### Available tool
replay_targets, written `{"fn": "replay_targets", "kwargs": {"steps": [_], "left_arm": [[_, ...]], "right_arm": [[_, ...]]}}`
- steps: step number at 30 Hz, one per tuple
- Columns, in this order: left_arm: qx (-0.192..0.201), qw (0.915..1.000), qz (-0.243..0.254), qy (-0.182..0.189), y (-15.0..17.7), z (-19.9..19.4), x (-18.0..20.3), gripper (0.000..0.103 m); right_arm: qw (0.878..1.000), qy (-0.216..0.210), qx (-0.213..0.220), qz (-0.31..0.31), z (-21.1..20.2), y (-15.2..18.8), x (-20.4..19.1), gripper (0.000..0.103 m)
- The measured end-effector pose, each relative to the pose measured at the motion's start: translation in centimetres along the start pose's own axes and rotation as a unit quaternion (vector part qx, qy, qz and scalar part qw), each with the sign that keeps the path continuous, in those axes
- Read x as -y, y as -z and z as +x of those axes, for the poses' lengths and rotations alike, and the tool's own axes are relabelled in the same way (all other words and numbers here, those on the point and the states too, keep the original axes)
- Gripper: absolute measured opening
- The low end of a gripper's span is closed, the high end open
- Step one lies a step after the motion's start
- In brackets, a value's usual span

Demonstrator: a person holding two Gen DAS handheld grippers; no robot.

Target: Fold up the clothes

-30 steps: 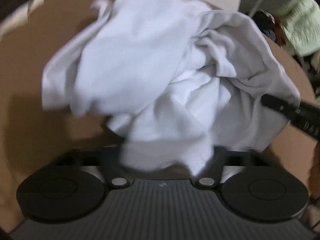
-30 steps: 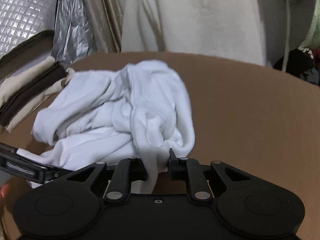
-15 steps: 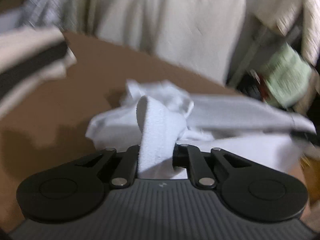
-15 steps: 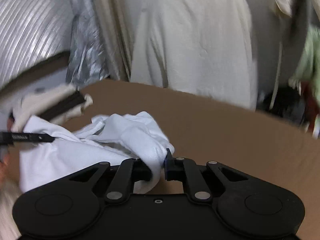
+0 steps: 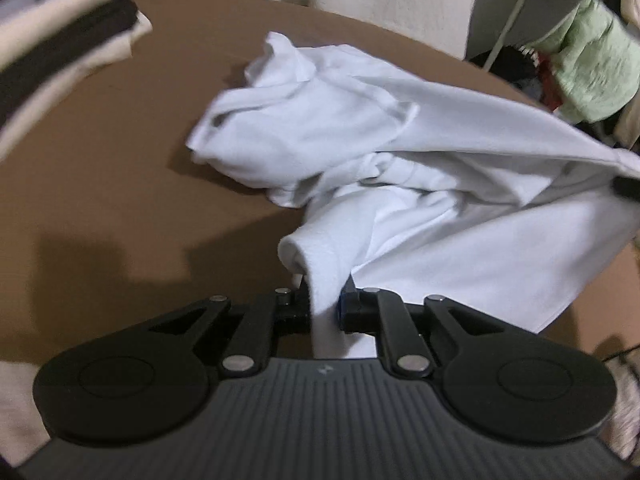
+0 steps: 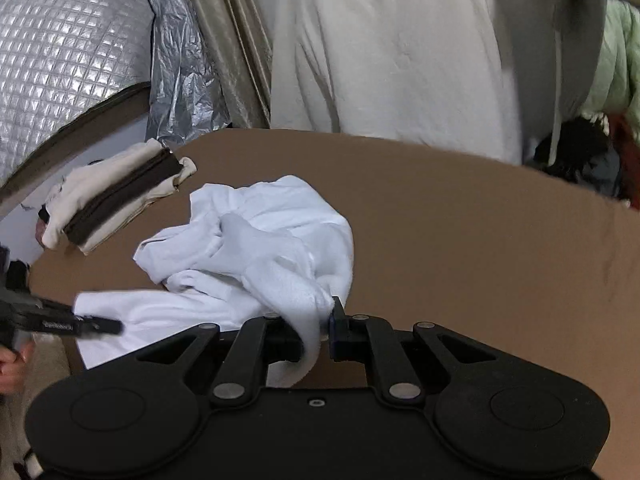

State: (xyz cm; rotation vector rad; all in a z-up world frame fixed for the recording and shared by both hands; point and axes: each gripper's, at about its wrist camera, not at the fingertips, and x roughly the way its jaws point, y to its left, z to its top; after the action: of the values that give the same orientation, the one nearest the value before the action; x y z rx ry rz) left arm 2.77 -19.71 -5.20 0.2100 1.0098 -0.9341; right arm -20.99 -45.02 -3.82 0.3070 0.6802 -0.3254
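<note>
Left gripper (image 5: 325, 305) is pinching a fold of the white garment (image 5: 360, 136), jaws clamped on it; right gripper (image 6: 316, 330) is doing the same at another edge. The crumpled garment is lying on the brown tabletop (image 6: 460, 220), folded clothes (image 6: 116, 196) sitting beyond.

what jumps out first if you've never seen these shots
A crumpled white garment sprawls mid-way across the brown table, pinched at opposite ends by the left tongs and the right tongs. At the table's far left corner sits a folded stack of cream and dark brown clothes.
</note>
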Motion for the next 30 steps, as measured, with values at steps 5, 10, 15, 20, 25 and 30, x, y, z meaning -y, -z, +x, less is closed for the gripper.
{"fn": "replay_targets", "kwargs": {"steps": [5,10,15,20,25,30], "left_arm": [[0.000,0.9997,0.001,-0.023,0.7,-0.8,0.5,0.017],[0.044,0.9980,0.029,-0.034,-0.4,-2.2,1.1,0.037],[0.057,0.9953,0.058,-0.053,-1.4,-2.3,1.7,0.038],[0.038,0.9956,0.070,-0.049,-2.9,-0.7,2.2,0.044],[0.020,0.9968,0.041,-0.066,-6.0,2.2,2.2,0.045],[0.076,0.9938,0.021,-0.078,-5.8,2.8,1.6,0.062]], "right_arm": [[0.989,0.079,-0.120,-0.028,3.0,2.9,0.7,0.016],[0.996,0.035,-0.078,-0.012,1.6,2.1,1.0,0.025],[0.996,-0.090,-0.005,0.012,-1.4,1.8,0.2,0.034],[0.998,-0.058,-0.002,-0.025,0.1,1.6,-1.4,0.044],[0.997,-0.055,-0.024,-0.055,1.9,1.6,-2.1,0.047],[0.991,-0.090,-0.017,-0.100,2.3,1.9,-4.4,0.052]]}}
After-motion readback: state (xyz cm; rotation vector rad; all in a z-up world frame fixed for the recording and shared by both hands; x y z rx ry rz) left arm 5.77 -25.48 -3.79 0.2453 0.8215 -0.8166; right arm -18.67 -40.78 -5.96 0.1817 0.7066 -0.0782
